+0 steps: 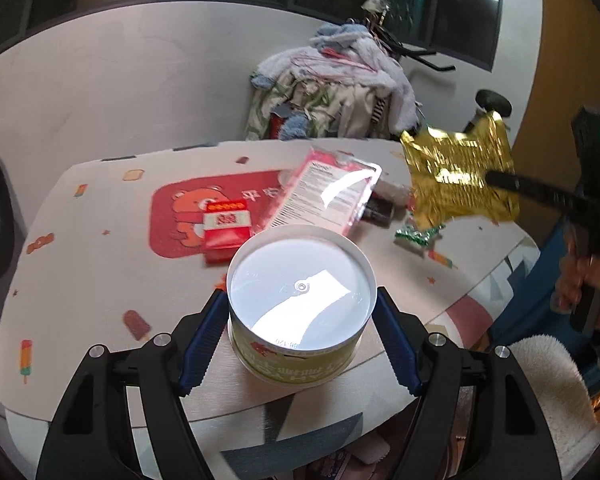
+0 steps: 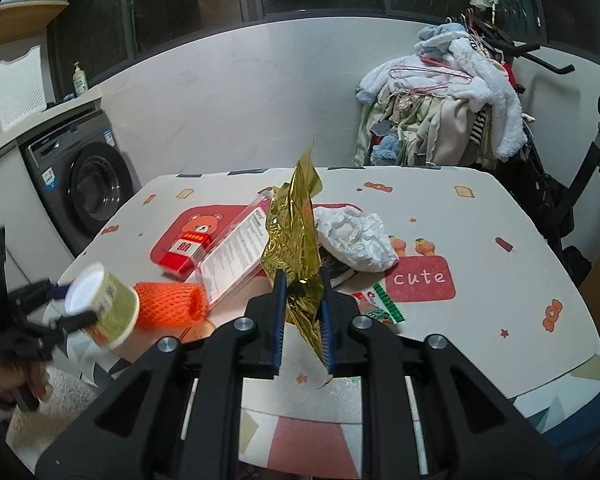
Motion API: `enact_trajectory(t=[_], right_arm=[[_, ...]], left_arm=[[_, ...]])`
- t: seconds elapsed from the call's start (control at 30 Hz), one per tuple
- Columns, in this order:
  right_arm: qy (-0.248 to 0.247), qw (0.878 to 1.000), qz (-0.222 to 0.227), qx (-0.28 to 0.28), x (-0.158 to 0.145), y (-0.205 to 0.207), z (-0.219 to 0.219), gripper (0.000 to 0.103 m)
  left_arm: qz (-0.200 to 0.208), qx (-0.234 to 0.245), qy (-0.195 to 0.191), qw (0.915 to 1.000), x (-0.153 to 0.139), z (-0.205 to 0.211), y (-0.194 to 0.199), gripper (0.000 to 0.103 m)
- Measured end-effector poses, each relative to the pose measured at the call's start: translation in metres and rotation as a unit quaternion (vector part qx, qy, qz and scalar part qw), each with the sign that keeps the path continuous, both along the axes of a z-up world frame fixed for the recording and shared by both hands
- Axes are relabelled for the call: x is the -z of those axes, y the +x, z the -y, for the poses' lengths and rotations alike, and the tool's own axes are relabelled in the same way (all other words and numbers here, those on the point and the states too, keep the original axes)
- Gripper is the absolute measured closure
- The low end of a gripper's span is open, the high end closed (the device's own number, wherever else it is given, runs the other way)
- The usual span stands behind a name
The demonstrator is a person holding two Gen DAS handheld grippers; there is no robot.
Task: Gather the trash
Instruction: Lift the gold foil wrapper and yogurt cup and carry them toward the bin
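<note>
Landmark: clear plastic blister pack with printed label [image 2: 236,256], flat on round-cornered cartoon-print table [image 2: 480,280].

- Red-and-white cigarette box [image 2: 186,254]: just left of pack, on table.
- Orange foam net sleeve [image 2: 168,306]: in front of pack, nearer you, end touching pack's near corner.
- Crumpled white paper wad [image 2: 356,240]: right of pack, atop dark flat item.
- Green-and-red torn wrapper [image 2: 382,306]: right-front of pack, on table.
- Crinkled gold foil bag [image 2: 294,240]: between your right gripper's [image 2: 302,324] pads, raised above table right of pack.
- Upturned yellow-green paper cup with white base [image 1: 300,304]: between your left gripper's [image 1: 300,344] pads, off table's near-left edge, front-left of pack.
- Heaped clothes rack [image 2: 440,116]: behind table, far right of pack.
</note>
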State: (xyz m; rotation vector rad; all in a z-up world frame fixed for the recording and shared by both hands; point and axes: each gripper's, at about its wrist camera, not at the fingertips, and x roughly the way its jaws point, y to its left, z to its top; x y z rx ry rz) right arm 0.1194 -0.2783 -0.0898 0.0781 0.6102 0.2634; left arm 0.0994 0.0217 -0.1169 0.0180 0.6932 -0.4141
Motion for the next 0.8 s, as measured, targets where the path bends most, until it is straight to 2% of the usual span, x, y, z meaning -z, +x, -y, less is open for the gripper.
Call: enact_trajectory(t=[0.2,0.53,0.8], right_arm=[[0.000,1.000,-0.005,-0.013,0.003,-0.014,-0.007,0.085],[0.016,0.999,-0.023,-0.029,0.007,-0.055,-0.014,0.085],[-0.004,0.996,-0.067,-0.062,0.015,-0.100,-0.023,0.085]], left_arm=[[0.004,-0.007,0.004,1.0000,-0.009,-0.015,-0.011,0.032],[0.005,0.007,0.011,0.9999,-0.007,-0.015,-0.062,0.032],[0.017,0.031,0.015,0.9993,-0.005,-0.005,-0.103,0.032]])
